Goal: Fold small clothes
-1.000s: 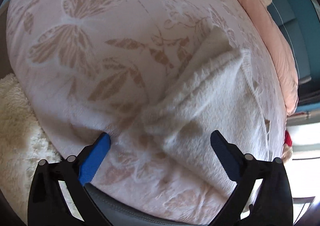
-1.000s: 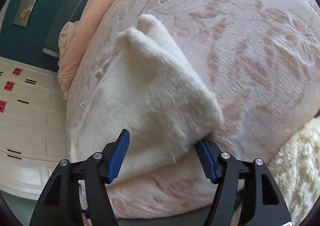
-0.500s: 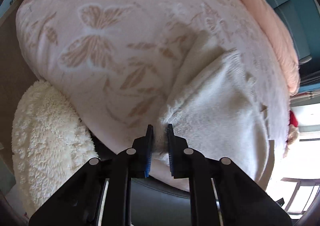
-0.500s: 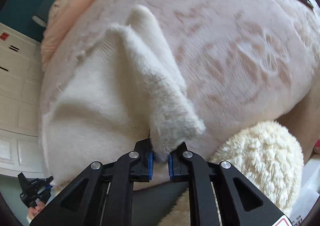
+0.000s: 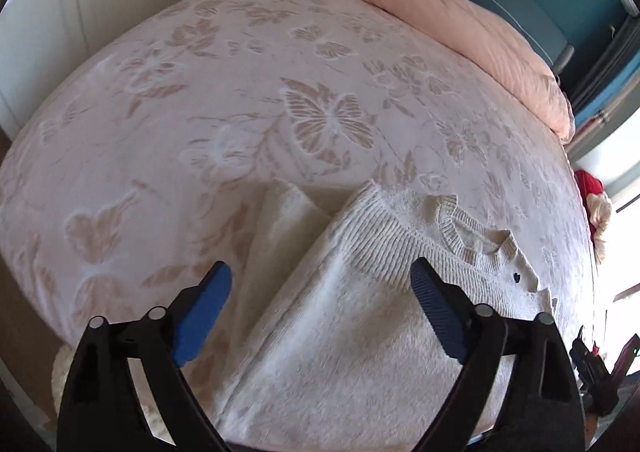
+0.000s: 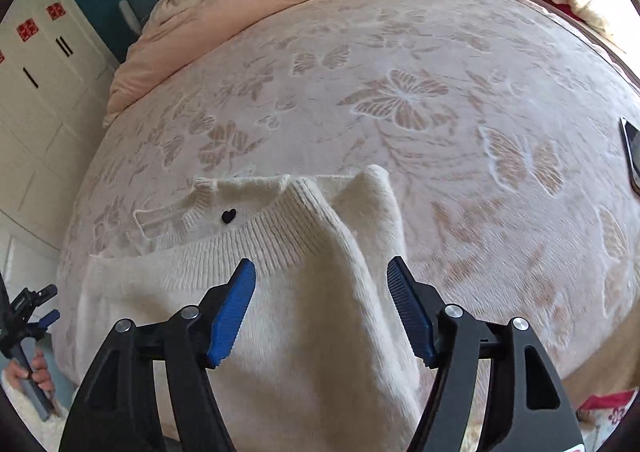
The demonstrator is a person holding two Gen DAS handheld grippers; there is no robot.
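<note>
A cream knit sweater (image 5: 360, 324) lies flat on the pale butterfly-patterned bedspread (image 5: 240, 92), near its front edge. Its ribbed hem is folded up beside the collar, next to a small black heart (image 6: 228, 215). One sleeve (image 6: 372, 204) lies folded along the side. My left gripper (image 5: 318, 268) hovers above the sweater with its jaws opening and the blue pads clear of the cloth. My right gripper (image 6: 320, 264) hangs over the same sweater (image 6: 160, 292), its jaws also opening. Nothing is pinched between its pads.
A peach duvet (image 5: 460, 20) is bunched along the far side of the bed. A dark phone (image 6: 632, 152) lies at the bed's right edge. White cupboards (image 6: 36, 92) stand to the left. A hand (image 6: 36, 372) grips the left tool's handle. Something red and white (image 5: 596, 196) lies beyond the bed's edge.
A second ago both grippers were open beside the sweater, then each shut on its edge. Both have now let go and risen, and the sweater lies folded with the hem by the collar.
</note>
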